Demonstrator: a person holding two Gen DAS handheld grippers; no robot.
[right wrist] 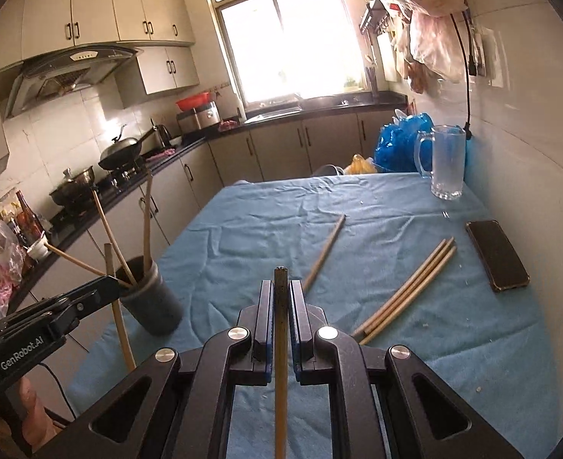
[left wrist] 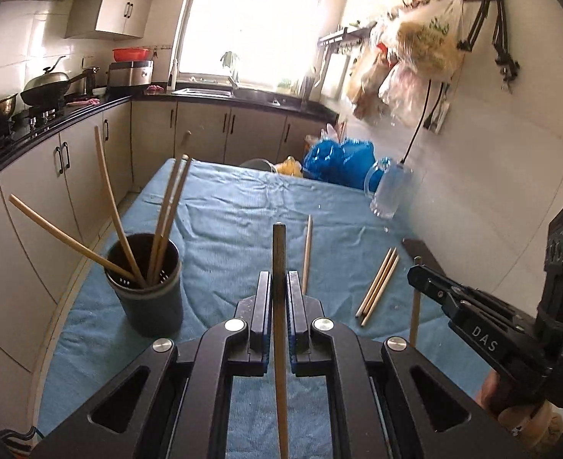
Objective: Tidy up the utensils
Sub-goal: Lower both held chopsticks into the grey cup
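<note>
My left gripper [left wrist: 279, 278] is shut on a wooden chopstick [left wrist: 280, 363] that sticks out past the fingertips, above the blue cloth [left wrist: 224, 222]. A dark holder cup [left wrist: 147, 290] with several chopsticks stands to its left. My right gripper [right wrist: 280, 287] is likewise shut on a chopstick [right wrist: 280, 390]. In the left wrist view the right gripper [left wrist: 415, 273] sits at the right with its chopstick [left wrist: 415, 317] hanging below. In the right wrist view the left gripper [right wrist: 111, 283] is beside the holder cup [right wrist: 155, 306]. One loose chopstick [right wrist: 325, 252] and a bundle of three chopsticks [right wrist: 407, 290] lie on the cloth.
A phone [right wrist: 497, 254] lies by the wall at the right, and a glass mug [right wrist: 447, 162] stands at the far right corner. Blue bags [right wrist: 403, 141] sit beyond the table's far edge. Kitchen counters with pots [left wrist: 44, 88] run along the left.
</note>
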